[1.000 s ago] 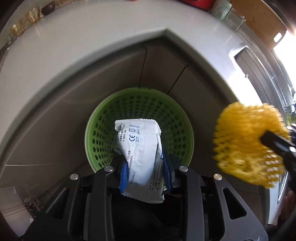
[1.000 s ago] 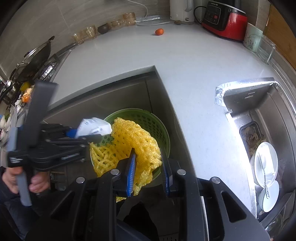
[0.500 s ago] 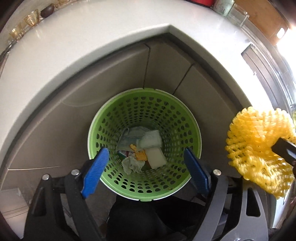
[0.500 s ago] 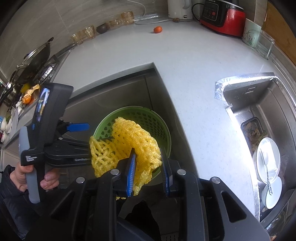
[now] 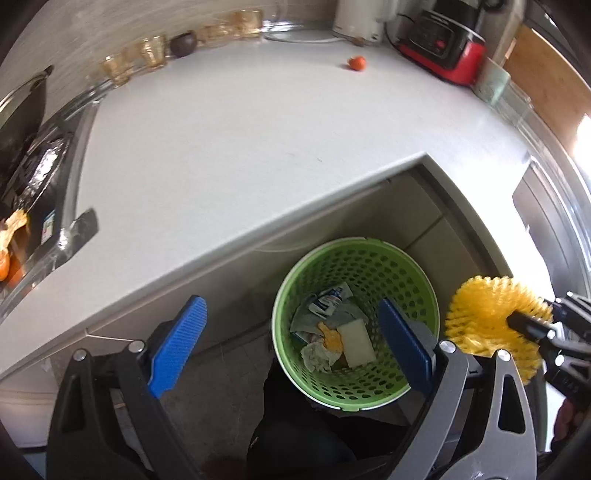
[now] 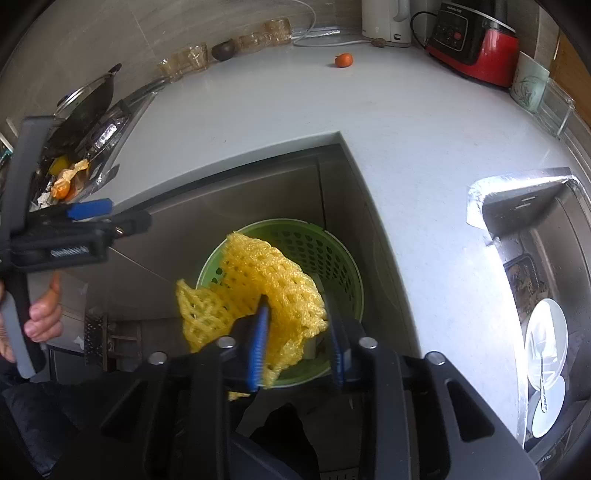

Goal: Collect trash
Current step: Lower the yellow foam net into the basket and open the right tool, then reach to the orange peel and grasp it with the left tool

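A green perforated basket stands on the floor in the corner under the worktop, with crumpled wrappers and a white packet inside. My left gripper hangs above and to the left of it; its jaws are opening wide with nothing between them. In the right wrist view it shows at the left, held by a hand. My right gripper hovers over the basket. Its jaws are opening with a yellow foam net between them, lying against the left pad. The net shows beside the basket's right rim.
A grey L-shaped worktop wraps round the corner. On it at the back are a small orange fruit, a red appliance, a white kettle and glasses. A sink with dishes lies right, a hob with a pan left.
My left jaws spread and the white packet dropped into the basket; that gripper then rose and drew back to the left. My right jaws widened around the yellow net.
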{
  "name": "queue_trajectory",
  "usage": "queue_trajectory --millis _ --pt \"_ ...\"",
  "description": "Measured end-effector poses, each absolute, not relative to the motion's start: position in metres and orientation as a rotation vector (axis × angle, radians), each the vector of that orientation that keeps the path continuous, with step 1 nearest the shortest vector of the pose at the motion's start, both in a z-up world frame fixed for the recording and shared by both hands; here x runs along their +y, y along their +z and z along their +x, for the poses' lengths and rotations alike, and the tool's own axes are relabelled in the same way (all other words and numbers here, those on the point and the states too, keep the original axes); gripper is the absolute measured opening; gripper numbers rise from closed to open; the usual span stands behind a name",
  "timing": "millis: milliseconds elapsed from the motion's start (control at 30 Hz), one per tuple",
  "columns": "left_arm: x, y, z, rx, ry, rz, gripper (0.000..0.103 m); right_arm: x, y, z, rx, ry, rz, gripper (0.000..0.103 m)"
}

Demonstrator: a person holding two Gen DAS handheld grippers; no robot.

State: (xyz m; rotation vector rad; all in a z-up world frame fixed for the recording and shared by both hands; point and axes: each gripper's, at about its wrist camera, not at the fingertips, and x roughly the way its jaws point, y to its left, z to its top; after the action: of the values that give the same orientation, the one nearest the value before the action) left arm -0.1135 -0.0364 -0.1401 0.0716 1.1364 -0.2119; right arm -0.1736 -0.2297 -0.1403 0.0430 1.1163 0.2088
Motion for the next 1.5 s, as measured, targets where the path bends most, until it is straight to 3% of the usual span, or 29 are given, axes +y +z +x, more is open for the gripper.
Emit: queue_trajectory --millis 33,200,400,500,600,967,1500 --pt "-0.033 -0.139 -0.111 1.136 -0.202 0.064 0.09 -0.228 -0.142 -0.171 1.118 0.203 0.035 0.058" --pt "-0.027 -0.143 -0.106 1.145 -0.175 0.027 0.09 -0.218 -0.143 -0.161 1.122 0.205 -0.002 0.065" --pt "-0.032 -0.138 -0.105 1.142 -0.177 0.046 0.09 -0.218 -0.13 -0.156 1.088 0.188 -0.006 0.081" --pt "-0.035 -0.132 -0.104 1.134 -0.192 0.052 0.09 -0.224 -0.12 -0.154 1.069 0.169 0.018 0.095" --pt "-0.042 -0.122 -0.095 1.118 -0.22 0.048 0.095 -0.233 -0.105 -0.148 1.038 0.142 0.044 0.101" --pt "-0.107 -0.092 0.016 0.982 -0.381 0.148 0.095 -0.283 -0.068 -0.073 0.943 -0.016 0.15 0.101" --pt "-0.206 -0.146 0.218 0.986 -0.479 0.151 0.092 -0.349 -0.094 0.093 0.921 -0.214 0.235 0.101"
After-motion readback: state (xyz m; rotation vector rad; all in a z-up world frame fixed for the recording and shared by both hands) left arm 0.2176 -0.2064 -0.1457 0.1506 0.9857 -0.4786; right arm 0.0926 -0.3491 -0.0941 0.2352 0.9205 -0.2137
